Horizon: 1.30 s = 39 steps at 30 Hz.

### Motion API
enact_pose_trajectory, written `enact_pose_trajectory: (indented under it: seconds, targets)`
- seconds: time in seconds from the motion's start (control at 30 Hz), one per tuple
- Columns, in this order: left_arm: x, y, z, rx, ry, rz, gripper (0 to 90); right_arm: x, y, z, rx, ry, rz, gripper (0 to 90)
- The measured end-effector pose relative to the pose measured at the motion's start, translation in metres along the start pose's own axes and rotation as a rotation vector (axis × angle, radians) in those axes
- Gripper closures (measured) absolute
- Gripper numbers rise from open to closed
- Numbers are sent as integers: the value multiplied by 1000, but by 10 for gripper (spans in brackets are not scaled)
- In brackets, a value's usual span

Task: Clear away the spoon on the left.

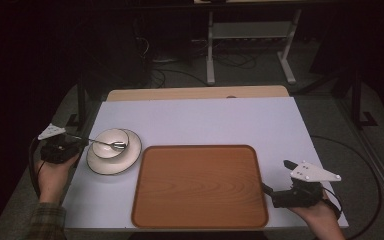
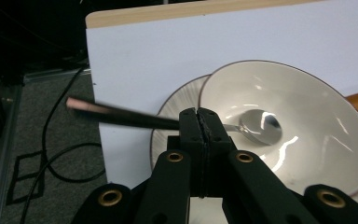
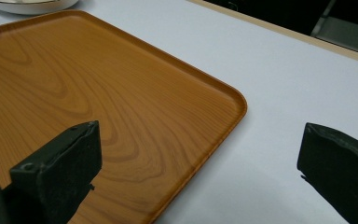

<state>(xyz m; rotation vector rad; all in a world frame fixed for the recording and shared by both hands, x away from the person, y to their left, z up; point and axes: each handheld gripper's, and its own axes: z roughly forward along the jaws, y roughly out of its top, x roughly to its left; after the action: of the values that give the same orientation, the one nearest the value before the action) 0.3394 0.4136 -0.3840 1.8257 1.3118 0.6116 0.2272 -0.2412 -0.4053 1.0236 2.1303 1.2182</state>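
Left claw clamps spoon handle over bowl | right claw agape | no legible writing

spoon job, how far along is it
Done: the left tongs are shut on the spoon handle. In hand: its head sits in the bowl, which is stacked on the plate. Probably left: moving things to the bare tray; the right tongs wait open at its corner.

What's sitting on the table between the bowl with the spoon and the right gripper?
The wooden tray, nothing on it, lies between the bowl and the right gripper, as the high view shows.
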Motion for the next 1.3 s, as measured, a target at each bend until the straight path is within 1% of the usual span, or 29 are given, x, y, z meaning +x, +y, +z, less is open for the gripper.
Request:
enact_pose_trajectory:
  seconds: [0.2, 0.37, 0.43, 0.57, 0.6, 0.7, 0.8, 0.9, 1.0, 1.13, 1.23, 1.27, 1.3]
  targets:
    - [8, 4, 8, -10, 14, -22, 892, 0, 0, 0, 4, -1, 1, 0]
    - [10, 7, 13, -11, 17, -30, 892, -1, -1, 0, 3, -3, 3, 0]
    - [11, 8, 14, -17, 10, -37, 892, -1, -1, 0, 3, -4, 2, 0]
    - [11, 7, 13, -23, 9, -43, 877, -1, -1, 0, 5, -3, 2, 0]
    - [11, 6, 11, -32, -2, -55, 872, -1, -1, 0, 4, -3, 2, 0]
    - [10, 4, 6, -37, -10, -63, 849, -1, -1, 0, 3, -4, 0, 0]
    - [9, 1, 1, -38, -33, -88, 779, -1, -1, -1, 3, -3, -2, 0]
    - [9, 0, -3, -43, -29, -91, 679, -1, -1, -1, 2, -4, -1, 0]
    - [8, -1, -4, -52, -42, -106, 576, -1, -1, -1, 3, -2, -2, 0]
    - [4, 0, 0, -44, -34, -97, 449, -1, -1, -1, 4, -2, -3, 0]
    - [3, -1, 3, -37, -33, -93, 373, -1, -1, -1, 5, -4, -4, 0]
    - [2, -2, 6, -23, -30, -86, 355, -1, -1, -1, 3, -6, -2, 0]
    - [2, -2, 6, -23, -30, -86, 342, -1, -1, -2, 2, -7, -3, 0]
